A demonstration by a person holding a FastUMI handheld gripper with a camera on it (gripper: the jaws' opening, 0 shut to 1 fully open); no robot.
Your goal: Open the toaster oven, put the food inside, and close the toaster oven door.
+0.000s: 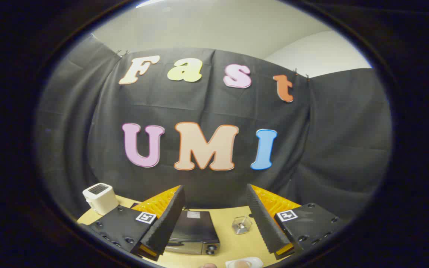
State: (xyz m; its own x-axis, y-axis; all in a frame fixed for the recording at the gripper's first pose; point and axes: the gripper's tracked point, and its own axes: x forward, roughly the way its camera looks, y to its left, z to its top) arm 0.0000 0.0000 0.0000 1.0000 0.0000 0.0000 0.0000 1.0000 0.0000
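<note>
My gripper (214,208) is open and held high above a round wooden table (233,247), with nothing between its fingers. Below and beyond the fingers, closer to the left one, sits the dark toaster oven (193,231), seen from above with its front and knobs facing me; the left finger covers its left side, and I cannot tell how its door stands. A white plate with a piece of pale food (243,263) lies on the table in front of the oven, partly cut off.
A small white toaster-like appliance (100,198) stands at the table's far left edge. A clear glass jar (241,225) sits to the right of the oven. The black cloth wall hangs close behind the table.
</note>
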